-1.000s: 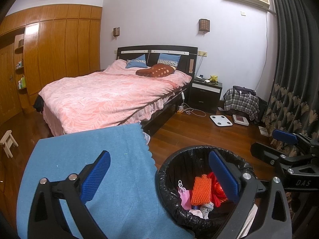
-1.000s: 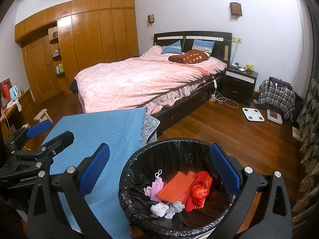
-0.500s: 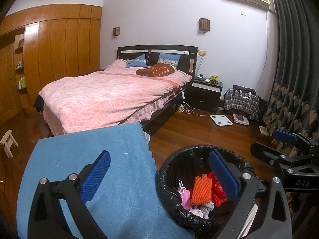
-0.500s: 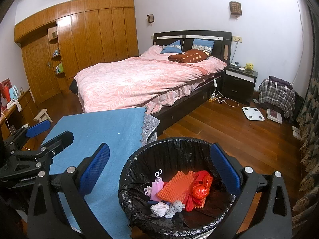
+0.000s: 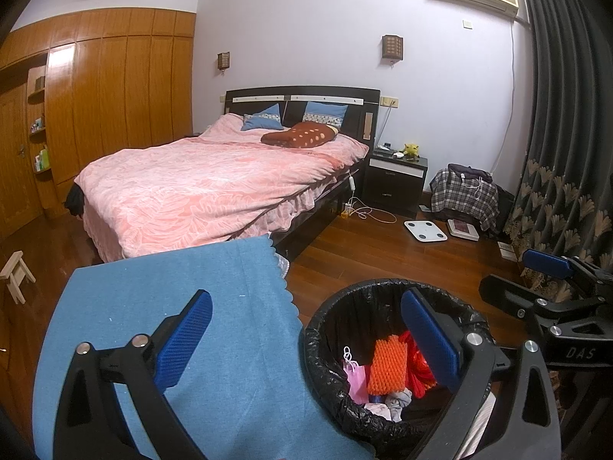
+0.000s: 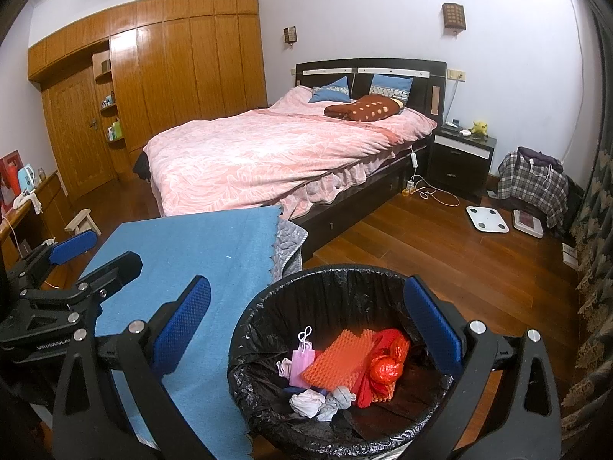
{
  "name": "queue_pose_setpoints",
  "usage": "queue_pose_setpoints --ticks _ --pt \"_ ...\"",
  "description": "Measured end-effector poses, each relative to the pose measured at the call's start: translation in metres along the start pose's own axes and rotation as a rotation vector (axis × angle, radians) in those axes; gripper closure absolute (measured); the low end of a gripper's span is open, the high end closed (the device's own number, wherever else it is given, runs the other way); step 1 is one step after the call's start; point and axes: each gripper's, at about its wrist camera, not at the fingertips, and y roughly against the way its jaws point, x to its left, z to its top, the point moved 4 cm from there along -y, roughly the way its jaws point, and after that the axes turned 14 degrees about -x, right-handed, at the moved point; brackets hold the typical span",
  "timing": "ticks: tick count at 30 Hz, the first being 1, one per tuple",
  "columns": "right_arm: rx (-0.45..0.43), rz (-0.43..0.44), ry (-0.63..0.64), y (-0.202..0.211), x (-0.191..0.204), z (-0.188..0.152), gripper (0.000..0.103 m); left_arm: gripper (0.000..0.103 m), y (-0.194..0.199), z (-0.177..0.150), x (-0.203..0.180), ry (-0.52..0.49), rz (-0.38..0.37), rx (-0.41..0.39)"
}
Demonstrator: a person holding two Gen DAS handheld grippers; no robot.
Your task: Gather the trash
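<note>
A round bin with a black liner (image 6: 268,299) (image 5: 325,318) stands on the floor beside a blue-clothed table. Inside lie an orange foam net (image 6: 337,360) (image 5: 387,364), a red bag (image 6: 387,364), a small pink bag (image 6: 302,356) (image 5: 356,375) and crumpled white tissues (image 6: 318,402). My right gripper (image 6: 306,318) hovers above the bin, open, with nothing between its blue pads. My left gripper (image 5: 306,329) is open and empty too, straddling the table edge and the bin's left rim. Each gripper shows at the side of the other's view.
The blue cloth table (image 5: 172,306) (image 6: 199,245) lies left of the bin. Behind stands a bed with a pink cover (image 5: 214,184), a dark nightstand (image 5: 394,180), a white scale (image 5: 425,230) on the wood floor, a wooden stool (image 5: 15,272) and dark curtains (image 5: 563,153) on the right.
</note>
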Motion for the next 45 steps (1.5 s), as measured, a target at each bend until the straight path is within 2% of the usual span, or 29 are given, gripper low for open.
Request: queue_pose_setpoints --ticks 45 --pt "0.008 0.0 -0.002 -0.0008 0.0015 -0.0014 0.005 0.006 0.0041 -0.002 0.0015 0.005 0.0 0.01"
